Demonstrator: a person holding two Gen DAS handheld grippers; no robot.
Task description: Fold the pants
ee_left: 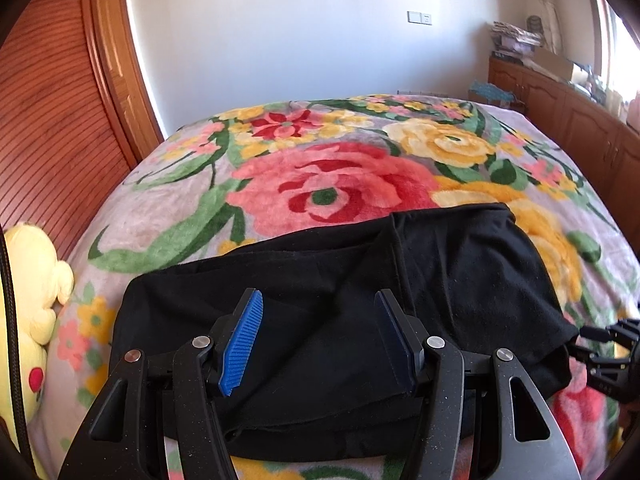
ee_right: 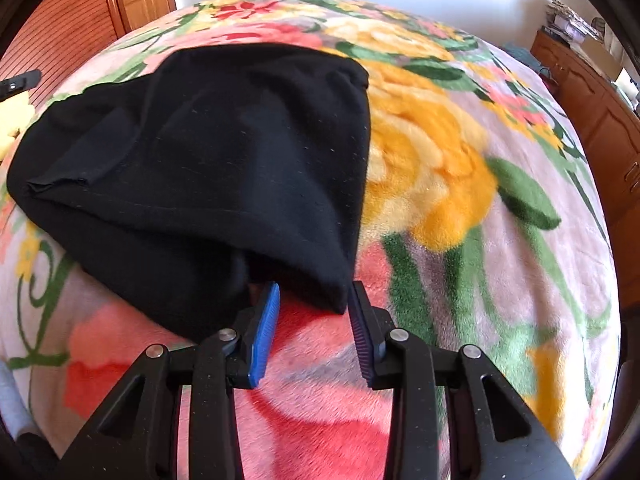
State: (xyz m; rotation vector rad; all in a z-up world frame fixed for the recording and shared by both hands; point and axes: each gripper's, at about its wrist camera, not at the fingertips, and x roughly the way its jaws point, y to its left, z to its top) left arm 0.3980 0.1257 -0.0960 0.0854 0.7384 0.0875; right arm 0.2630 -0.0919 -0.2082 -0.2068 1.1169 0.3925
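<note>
Black pants (ee_left: 460,264) lie folded into a thick bundle on a floral blanket (ee_left: 328,184) covering the bed. My left gripper (ee_left: 318,296) hovers over the near part of the bundle, open, with only cloth lying below its blue pads (ee_left: 242,344). In the right wrist view the pants (ee_right: 200,152) fill the left centre. My right gripper (ee_right: 315,286) is at their near corner, open. The tip of that corner pokes between the fingertips, but the pads do not press on it. The right gripper (ee_left: 608,344) also shows at the right edge of the left wrist view.
A yellow plush toy (ee_left: 28,300) lies at the bed's left edge, beside a slatted wooden door (ee_left: 52,120). A low wooden cabinet (ee_left: 580,120) with clutter on top runs along the right side. A white wall stands behind the bed.
</note>
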